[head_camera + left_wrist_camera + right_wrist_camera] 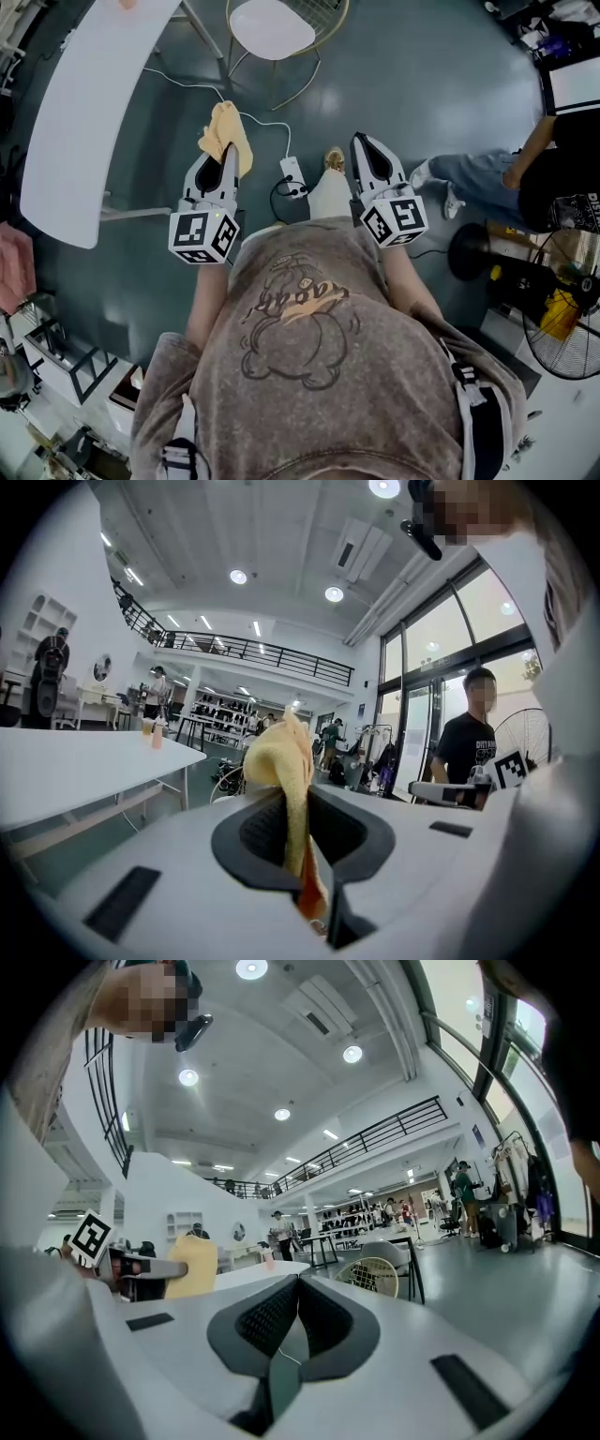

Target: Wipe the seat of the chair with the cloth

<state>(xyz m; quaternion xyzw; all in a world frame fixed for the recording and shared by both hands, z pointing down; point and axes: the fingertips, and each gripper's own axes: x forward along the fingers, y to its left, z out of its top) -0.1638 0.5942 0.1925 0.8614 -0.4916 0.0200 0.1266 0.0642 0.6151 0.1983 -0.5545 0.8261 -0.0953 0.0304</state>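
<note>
The left gripper (225, 161) has its jaws pinched on the yellow cloth (226, 134). It is soft, light and floppy (a bunched fold grips best), held in the air short of the chair (272, 28) seat. The right gripper (368, 155) has its jaws pressed together, holding nothing.

Pale yellow soft cloth (225, 133), bunched, pinched between the fingers of the left gripper (227, 161). Its loose end stands up past the tips and a thin fold runs down the gap. It is held in the air, apart from the chair. Chair with round white seat and gold wire frame (273, 28) stands upright on the dark floor (422, 94) ahead, beside the white bench (84, 112).
</note>
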